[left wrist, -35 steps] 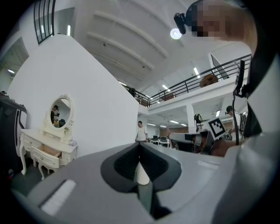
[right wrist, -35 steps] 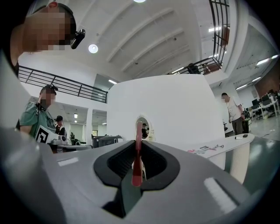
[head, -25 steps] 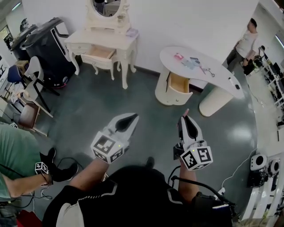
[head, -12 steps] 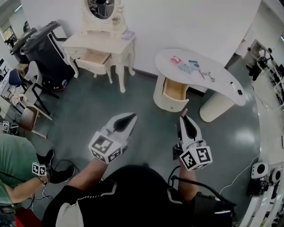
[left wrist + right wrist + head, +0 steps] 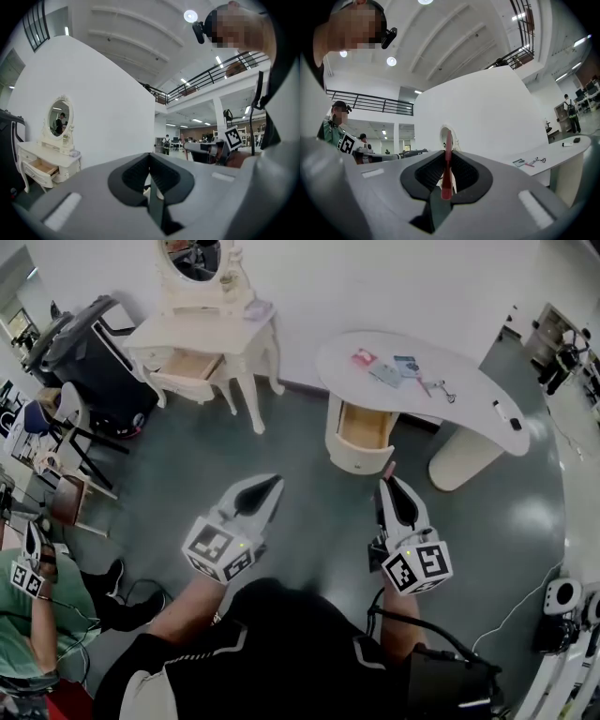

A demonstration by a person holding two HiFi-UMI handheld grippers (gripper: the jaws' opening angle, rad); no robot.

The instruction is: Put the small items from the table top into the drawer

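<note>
items (image 5: 405, 367) lie on top of the white table (image 5: 469, 381), far from both grippers. none has been picked up yet. i can see a red card, a blue card, some keys and a small black thing near the other end.

floor (image 5: 309, 465) is the biggest thing here, grey and shiny. i see nothing on the part between the grippers and the table, so i think the walk over is easy.

the table is long and curved and stands by the wall.

dresser (image 5: 211, 334) with a mirror stands left of the table, well apart. it has an open drawer too, so it could be mixed up with the right one. a black bin (image 5: 80, 343) sits beside it, with chairs (image 5: 70, 418) near. a person (image 5: 37, 615) in green is low at the left, out of the way.

drawer (image 5: 364, 427) under the table is pulled open and looks empty, ready for things to go in.

left gripper (image 5: 272, 484) and right gripper (image 5: 389, 474) are held up in front of the body, both pointing toward the table. each one has its jaws pressed together with nothing between them. i think they are closed just for the walk, and each must open before it can grab.
</note>
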